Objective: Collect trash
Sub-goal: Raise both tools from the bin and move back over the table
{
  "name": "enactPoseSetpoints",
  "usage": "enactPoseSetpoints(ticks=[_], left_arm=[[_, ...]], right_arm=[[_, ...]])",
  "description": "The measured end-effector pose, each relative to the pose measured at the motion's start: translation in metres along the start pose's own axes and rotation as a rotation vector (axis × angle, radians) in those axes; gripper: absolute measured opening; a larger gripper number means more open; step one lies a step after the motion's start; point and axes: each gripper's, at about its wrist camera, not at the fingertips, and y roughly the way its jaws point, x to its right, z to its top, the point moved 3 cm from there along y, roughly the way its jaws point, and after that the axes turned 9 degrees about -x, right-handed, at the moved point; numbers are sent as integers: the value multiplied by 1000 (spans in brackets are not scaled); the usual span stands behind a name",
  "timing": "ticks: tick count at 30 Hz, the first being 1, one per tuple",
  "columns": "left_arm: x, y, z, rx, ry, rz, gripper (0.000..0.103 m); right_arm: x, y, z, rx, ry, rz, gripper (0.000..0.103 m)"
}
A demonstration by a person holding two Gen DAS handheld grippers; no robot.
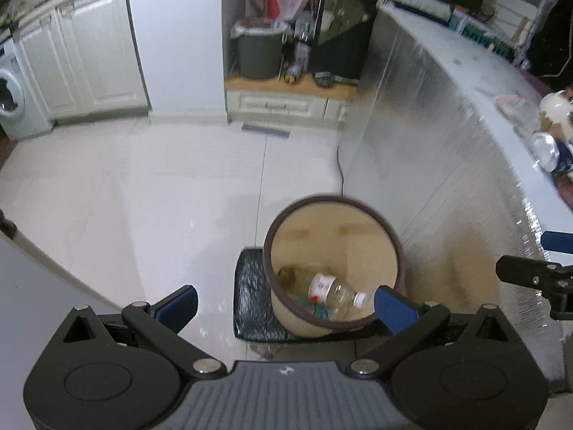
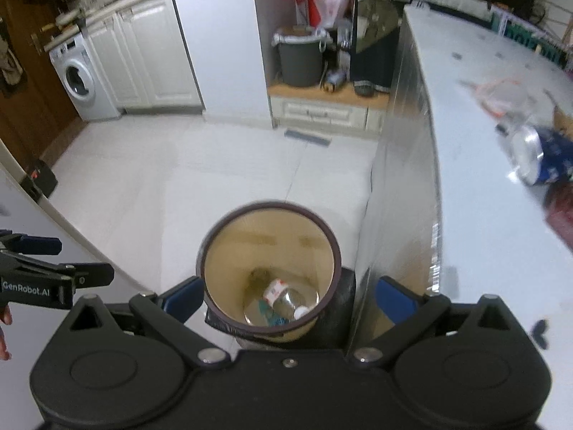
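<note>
Round tan bin [image 2: 272, 251], clear plastic bottle [image 2: 286, 299] inside; both grippers spread.

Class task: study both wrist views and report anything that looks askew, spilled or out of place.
A crushed can lies tipped on the white counter beside a crumpled clear wrapper: uncollected litter. The plastic bottle already lies in the bin.

Tan bin [image 2: 215, 261] w/ maroon rim

You see a glossy white tiled floor [image 2: 150, 165], a clear plastic bottle [image 2: 286, 299] in the smooth tan round bin [image 2: 229, 268], and a shiny crushed metal can [image 2: 530, 150] far right.
</note>
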Motion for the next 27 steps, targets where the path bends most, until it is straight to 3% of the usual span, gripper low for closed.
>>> enactPoseSetpoints(ticks=[12,18,27], left_arm=[[66,-65,0,192,119,-39,103],[106,-79,2,325,132,-61,103],[168,-80,10,457,138,-153,103]], right_arm=[[56,-83,-17,205,50,-55,103],[99,-113,-31,308,98,-133,103],[166,-129,-57,476,194,-220,103]])
